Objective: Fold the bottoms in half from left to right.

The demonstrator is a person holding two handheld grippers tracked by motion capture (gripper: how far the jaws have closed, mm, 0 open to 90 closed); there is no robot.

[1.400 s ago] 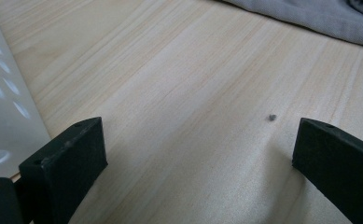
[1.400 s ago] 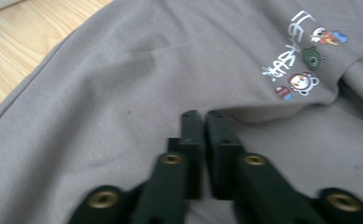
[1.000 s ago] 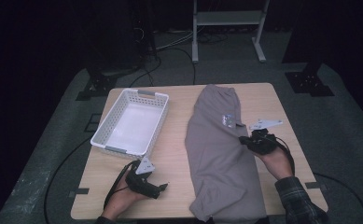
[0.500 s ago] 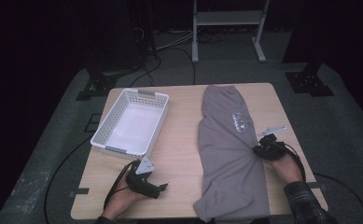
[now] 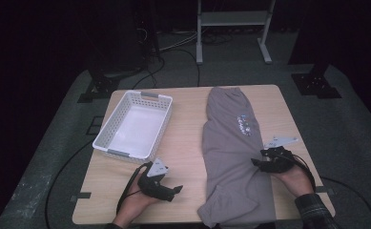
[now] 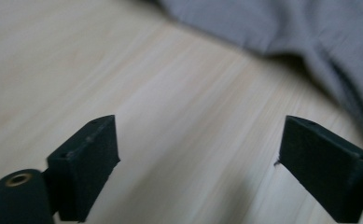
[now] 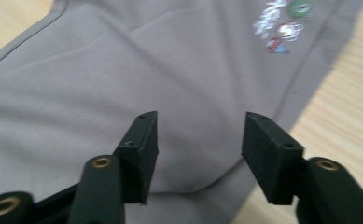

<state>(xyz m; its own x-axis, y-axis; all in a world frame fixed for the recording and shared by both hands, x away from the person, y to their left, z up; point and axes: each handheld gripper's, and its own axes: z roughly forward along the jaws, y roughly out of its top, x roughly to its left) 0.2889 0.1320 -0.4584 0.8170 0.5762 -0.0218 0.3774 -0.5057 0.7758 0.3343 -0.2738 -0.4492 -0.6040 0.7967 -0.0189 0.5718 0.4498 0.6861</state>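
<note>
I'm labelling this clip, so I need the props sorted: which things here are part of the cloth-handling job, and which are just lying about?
Part of the job:
- grey garment, spread along the table
- right gripper, jaws just opened, over the garment's edge, nothing pinched
- left gripper, open over bare wood beside the garment

Lying about:
- white basket, nothing inside
- metal stand behind the table

L gripper (image 5: pixel 173 191) jaws wide, just closing a bit – R gripper (image 5: pixel 255 163) jaws just opening, nothing between.
</note>
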